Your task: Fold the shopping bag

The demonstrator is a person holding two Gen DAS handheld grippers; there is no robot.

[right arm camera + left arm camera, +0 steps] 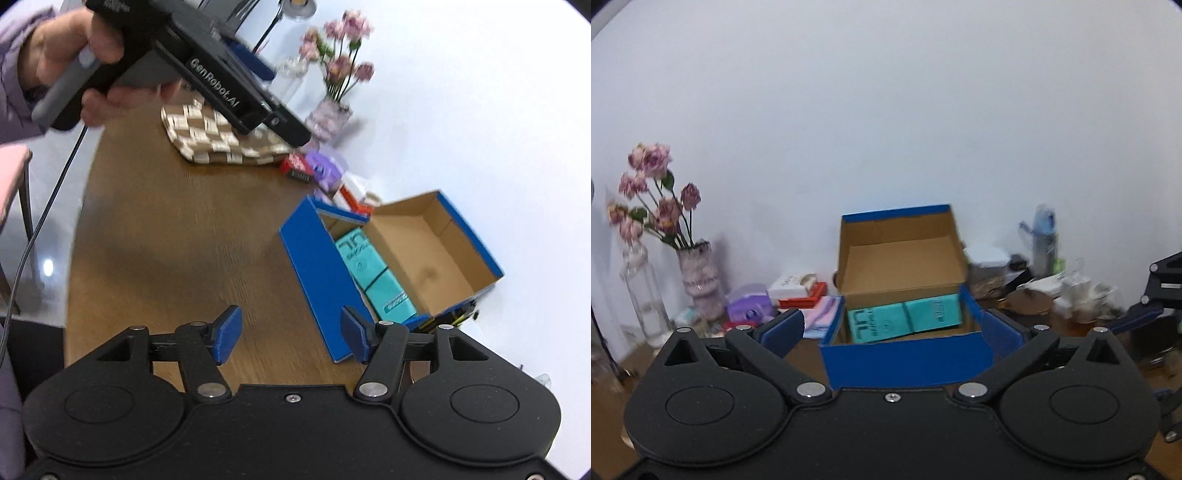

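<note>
A folded teal shopping bag (905, 320) lies inside an open blue cardboard box (905, 360) with its lid up; both also show in the right wrist view, the bag (373, 275) in the box (317, 273). My left gripper (894, 334) is open and empty, facing the box from the front. My right gripper (290, 334) is open and empty above the wooden table (177, 240), next to the box's blue front wall. The left gripper's body (221, 88), held in a hand, shows at the upper left of the right wrist view.
A checkered brown-and-cream cloth item (218, 138) lies at the table's far side. A vase of pink flowers (698, 280), a glass bottle (642, 295), a purple tissue pack (748, 306), small boxes (798, 291), a water bottle (1045, 243) and cups (1078, 295) line the wall.
</note>
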